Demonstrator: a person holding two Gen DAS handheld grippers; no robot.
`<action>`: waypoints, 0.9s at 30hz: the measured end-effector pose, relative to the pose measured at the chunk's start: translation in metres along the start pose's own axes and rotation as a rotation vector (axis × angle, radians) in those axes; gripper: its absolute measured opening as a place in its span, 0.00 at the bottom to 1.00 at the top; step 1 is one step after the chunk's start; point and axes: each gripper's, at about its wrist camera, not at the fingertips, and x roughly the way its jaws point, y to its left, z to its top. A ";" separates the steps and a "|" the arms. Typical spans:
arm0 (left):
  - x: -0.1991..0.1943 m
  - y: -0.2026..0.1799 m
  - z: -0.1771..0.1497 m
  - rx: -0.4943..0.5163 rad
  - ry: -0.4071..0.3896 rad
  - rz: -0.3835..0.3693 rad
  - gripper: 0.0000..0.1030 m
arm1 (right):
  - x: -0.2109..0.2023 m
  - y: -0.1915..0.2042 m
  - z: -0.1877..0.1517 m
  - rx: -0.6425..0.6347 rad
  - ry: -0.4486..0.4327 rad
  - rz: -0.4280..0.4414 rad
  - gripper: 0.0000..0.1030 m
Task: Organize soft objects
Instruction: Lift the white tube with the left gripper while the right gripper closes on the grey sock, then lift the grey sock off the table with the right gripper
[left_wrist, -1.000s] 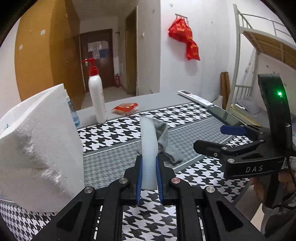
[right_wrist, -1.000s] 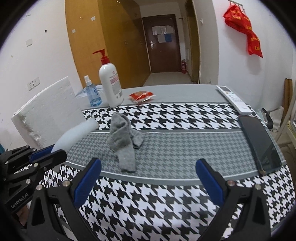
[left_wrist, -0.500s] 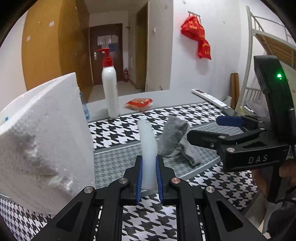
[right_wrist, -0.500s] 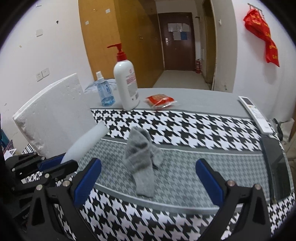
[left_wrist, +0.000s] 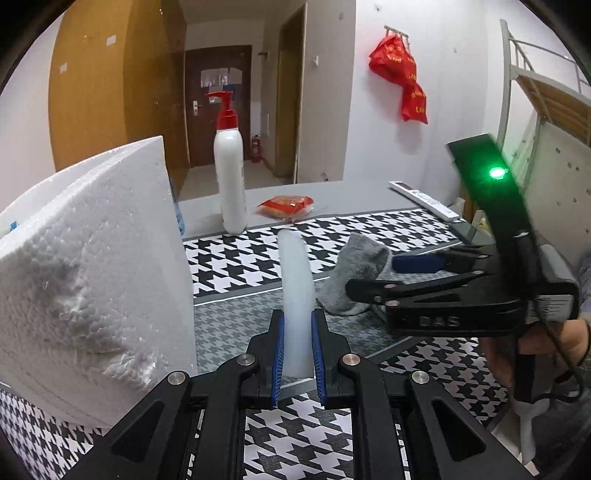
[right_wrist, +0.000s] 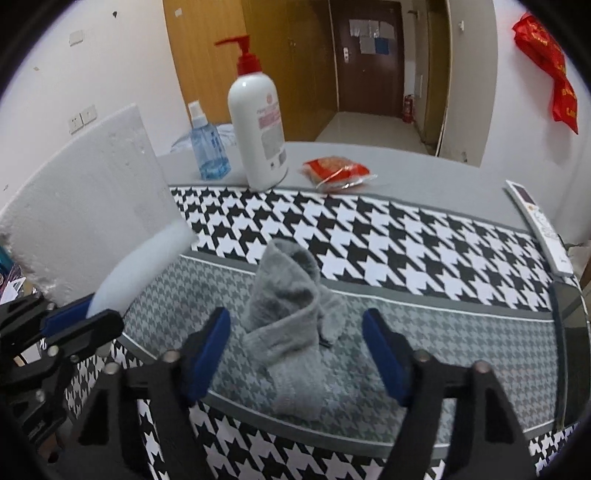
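A crumpled grey knitted sock (right_wrist: 295, 325) lies in a loose heap on the grey band of the houndstooth-patterned tablecloth (right_wrist: 406, 240), its cuff end raised and its foot trailing toward the near table edge. The right gripper (right_wrist: 295, 350) is lowered over it with its blue-padded fingers (right_wrist: 208, 350) spread wide, one on each side of the sock and neither touching it. In the left wrist view the same gripper (left_wrist: 373, 275) appears side-on at right, its tips level with the sock (left_wrist: 354, 277), a green lamp lit on its body.

The left gripper (left_wrist: 297, 354) is clamped on a pale, translucent white foam strip (left_wrist: 295, 291), which stands up out of the closed blue pads and curves slightly forward above the cloth. From the right wrist view this strip (right_wrist: 140, 266) slants up from the left gripper (right_wrist: 74, 325) at the lower left, just beside the sock but apart from it.

A large white polystyrene block (left_wrist: 88, 273) stands at the left edge of the table, close to the held strip. Behind the sock, on the plain grey tabletop beyond the cloth, stand a white pump bottle with a red dispenser (right_wrist: 258, 122) and, just left of it, a small clear blue spray bottle (right_wrist: 207, 147). A red crinkled snack packet (right_wrist: 336, 173) lies to the right of the pump bottle. A white remote control (right_wrist: 539, 225) lies along the far right edge, with a dark flat phone (right_wrist: 569, 317) nearer. A red plastic bag (left_wrist: 402, 81) hangs on the wall.
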 end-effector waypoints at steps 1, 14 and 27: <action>0.000 -0.001 -0.001 0.003 0.003 -0.007 0.15 | 0.002 -0.001 0.000 0.003 0.008 0.005 0.67; -0.005 -0.001 -0.002 -0.009 -0.011 -0.003 0.15 | 0.014 -0.011 -0.005 0.030 0.045 0.015 0.22; -0.020 -0.005 -0.002 -0.012 -0.035 0.022 0.15 | -0.028 -0.012 -0.005 0.049 -0.057 0.027 0.20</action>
